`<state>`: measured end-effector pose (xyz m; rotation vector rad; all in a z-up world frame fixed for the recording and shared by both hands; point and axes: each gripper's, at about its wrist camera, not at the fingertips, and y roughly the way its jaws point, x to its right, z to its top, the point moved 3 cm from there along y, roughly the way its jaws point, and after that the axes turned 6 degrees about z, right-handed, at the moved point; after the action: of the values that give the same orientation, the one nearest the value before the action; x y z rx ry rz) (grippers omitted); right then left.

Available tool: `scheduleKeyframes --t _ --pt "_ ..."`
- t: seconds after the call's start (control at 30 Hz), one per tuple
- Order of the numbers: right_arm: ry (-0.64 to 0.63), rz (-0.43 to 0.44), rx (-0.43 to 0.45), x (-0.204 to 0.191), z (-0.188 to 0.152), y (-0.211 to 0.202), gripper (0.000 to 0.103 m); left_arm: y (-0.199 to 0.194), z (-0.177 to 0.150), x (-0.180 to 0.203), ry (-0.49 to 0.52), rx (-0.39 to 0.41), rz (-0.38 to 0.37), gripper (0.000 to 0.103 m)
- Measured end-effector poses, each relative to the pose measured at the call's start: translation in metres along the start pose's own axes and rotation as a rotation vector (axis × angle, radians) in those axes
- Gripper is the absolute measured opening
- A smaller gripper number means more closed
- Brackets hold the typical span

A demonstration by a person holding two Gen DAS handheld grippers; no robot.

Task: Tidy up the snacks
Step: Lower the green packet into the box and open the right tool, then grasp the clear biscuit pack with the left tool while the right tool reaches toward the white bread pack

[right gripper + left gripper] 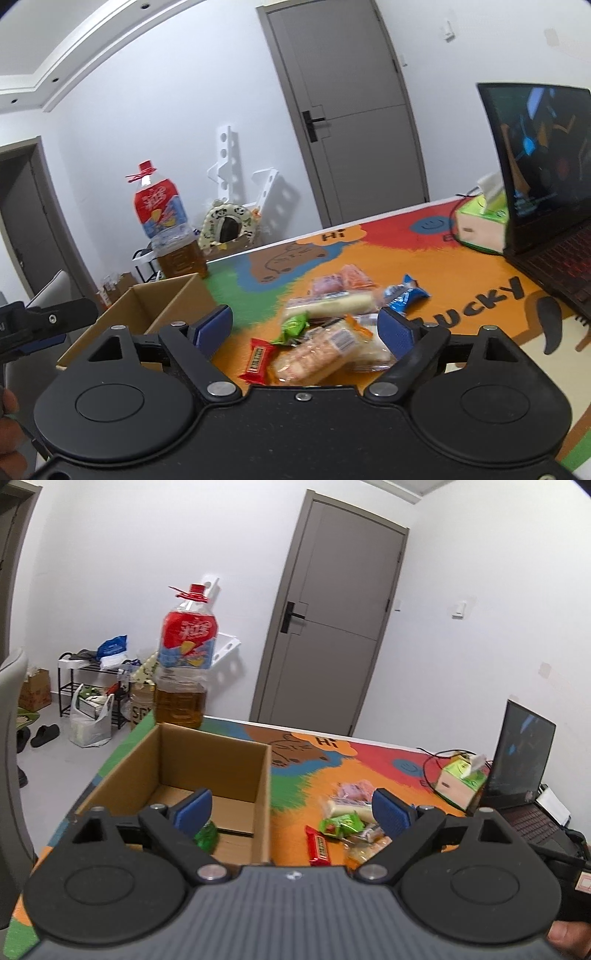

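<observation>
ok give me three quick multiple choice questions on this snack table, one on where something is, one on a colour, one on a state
1. Where is the cardboard box relative to the snack pile?
A. to its left
B. to its right
C. on top of it

2. What colour is the oil bottle cap?
A. green
B. red
C. white

3. How is the right gripper?
A. shut on a snack
B. shut on nothing
C. open

Answers:
1 A, the box sits at the table's left end, with the snacks to its right.
2 B, cap and handle are red.
3 C, its blue pads stand wide apart above the pile, holding nothing.
</observation>
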<state>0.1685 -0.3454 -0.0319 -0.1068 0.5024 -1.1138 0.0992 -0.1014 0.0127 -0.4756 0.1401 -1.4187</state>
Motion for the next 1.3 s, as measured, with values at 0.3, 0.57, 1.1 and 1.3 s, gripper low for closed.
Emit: scheduleKeyframes --t 0.3,0.57,1.1,1.3 --pt "0.034 -0.041 -0.002 0.027 -0.006 0.0 0.085 0.015 -0.01 0.029 0.04 -0.024 -0.045 0.09" --pt "0.108 -0.071 -0.021 0.061 -0.015 0.004 0.08 0.041 -0.024 0.058 0.1 -0.067 -0.078 0.087" --pt "0.179 -0.122 -0.047 0.099 -0.03 0.022 0.073 0.111 -0.058 0.1 0.212 -0.153 -0.121 0.085" --pt "0.194 -0.14 -0.043 0.107 -0.03 0.025 0.073 0.128 -0.069 0.11 0.239 -0.189 -0.131 0.085"
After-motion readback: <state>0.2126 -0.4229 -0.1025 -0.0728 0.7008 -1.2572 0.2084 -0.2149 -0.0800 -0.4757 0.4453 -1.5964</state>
